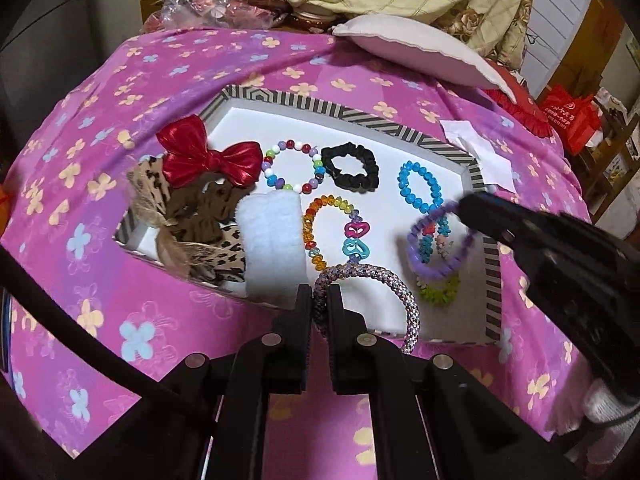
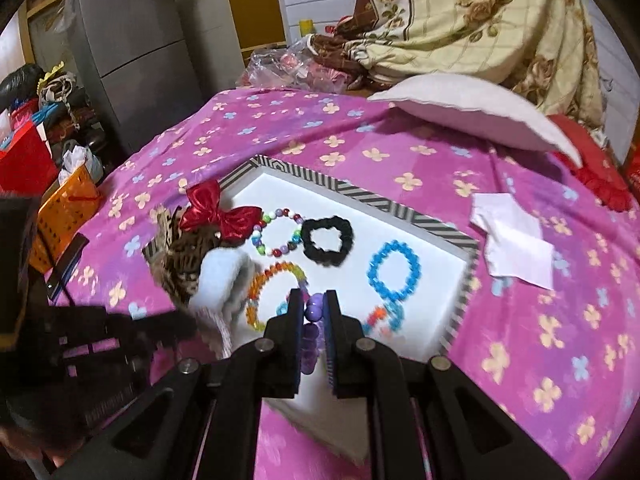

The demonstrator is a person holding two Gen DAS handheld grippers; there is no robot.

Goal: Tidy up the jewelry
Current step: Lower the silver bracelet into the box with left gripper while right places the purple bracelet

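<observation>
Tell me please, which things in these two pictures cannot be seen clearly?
- Purple bead bracelet: right wrist view, mostly hidden between the right gripper fingers.
- Green beads: left wrist view, partly covered by the purple bracelet.
- Leopard-print fabric: overlapped by the red bow; its shape is unclear.
- Left gripper: blurred in the right wrist view.

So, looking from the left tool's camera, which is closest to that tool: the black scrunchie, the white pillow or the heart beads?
1. Heart beads, in the tray, just ahead of the left tool.
2. Black scrunchie, farther back in the tray.
3. White pillow, beyond the tray.
</observation>
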